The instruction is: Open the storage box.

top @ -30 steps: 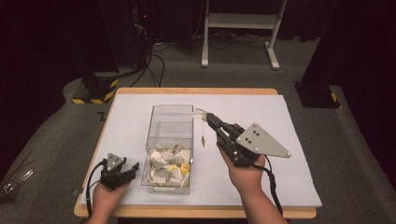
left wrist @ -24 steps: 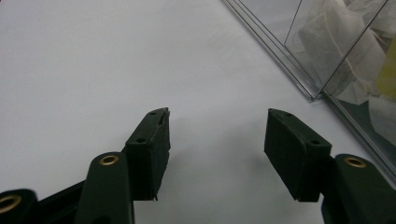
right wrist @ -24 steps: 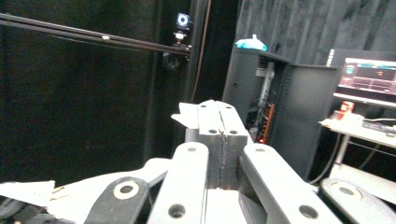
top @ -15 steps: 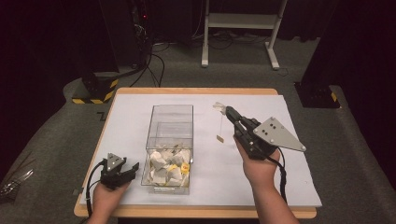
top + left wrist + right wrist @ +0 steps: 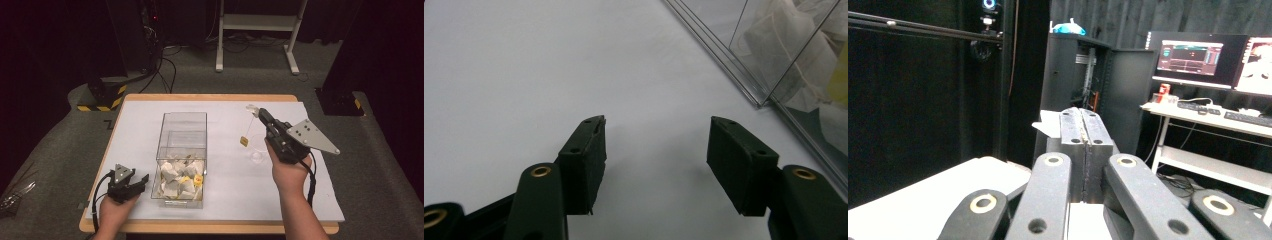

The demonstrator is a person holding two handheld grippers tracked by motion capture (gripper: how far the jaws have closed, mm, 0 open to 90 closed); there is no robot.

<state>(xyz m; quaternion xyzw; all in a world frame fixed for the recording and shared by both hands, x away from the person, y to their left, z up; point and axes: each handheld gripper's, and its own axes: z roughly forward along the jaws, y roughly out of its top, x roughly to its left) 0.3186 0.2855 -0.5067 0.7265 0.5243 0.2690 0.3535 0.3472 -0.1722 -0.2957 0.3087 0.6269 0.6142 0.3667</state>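
A clear plastic box point(image 5: 182, 131) stands on the white table top, with several white tea bags point(image 5: 179, 179) heaped in its near end. In my right gripper point(image 5: 261, 114), raised to the right of the box, a white tea bag point(image 5: 252, 108) is pinched at the tips. Its string hangs down to a yellow tag point(image 5: 244, 141). The right gripper view shows the jaws pressed together point(image 5: 1082, 125) with a white corner of the bag point(image 5: 1047, 128) sticking out at their left. My left gripper point(image 5: 142, 180) rests on the table by the box's near left corner, open and empty point(image 5: 656, 145).
A faint clear round thing, perhaps a glass point(image 5: 257, 151), sits on the table under the hanging tag. The box wall point(image 5: 769, 75) is just to the right of my left jaws. Bare white table top point(image 5: 230, 185) lies between box and right arm.
My right gripper has carried the tea bag to the right, from above the box's right edge out over the table. The left gripper has stayed where it was.
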